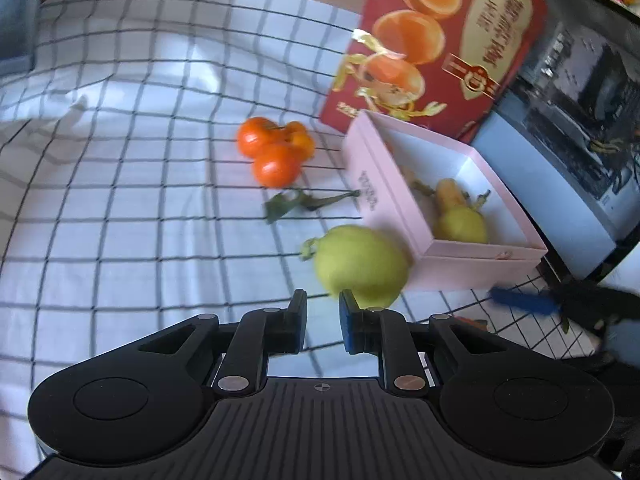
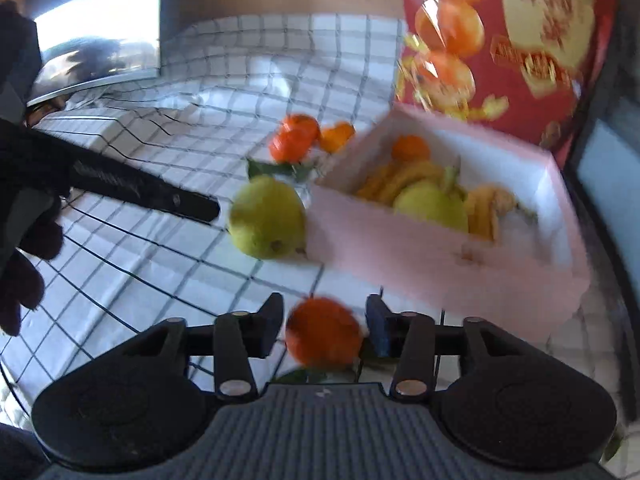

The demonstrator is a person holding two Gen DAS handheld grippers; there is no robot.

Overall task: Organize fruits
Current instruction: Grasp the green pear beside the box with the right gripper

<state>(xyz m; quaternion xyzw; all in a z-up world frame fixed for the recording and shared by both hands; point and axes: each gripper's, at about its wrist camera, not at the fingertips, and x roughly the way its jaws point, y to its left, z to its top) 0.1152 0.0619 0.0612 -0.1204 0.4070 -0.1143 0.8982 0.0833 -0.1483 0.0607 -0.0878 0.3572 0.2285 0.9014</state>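
Fruit first: my right gripper (image 2: 323, 326) has a mandarin (image 2: 324, 334) sitting between its jaws, which stand partly open with a sliver of daylight on each side, so I read it as framed, not squeezed. My left gripper (image 1: 323, 320) is pinched nearly together and carries nothing; just past its tips, a touch to the right, lies a green pear (image 1: 360, 266) on the checked cloth (image 1: 120, 200). The pear rests against the near wall of the pink box (image 1: 400, 208), stem end pointing left in the left view, so its long axis runs roughly across my fingers. I'd say the left hand is the nearer one for that pear, though it would need wider jaws first. Further out, a cluster of mandarins (image 1: 274, 152) and a loose leaf (image 1: 288, 206) wait on the cloth, with a red carton (image 1: 440, 40) behind. The right view looks down into the box: another pear, bananas and an orange fruit already inside, mostly hidden from the left camera. It also shows my left gripper as a dark bar (image 2: 148, 190) reaching towards the pear.
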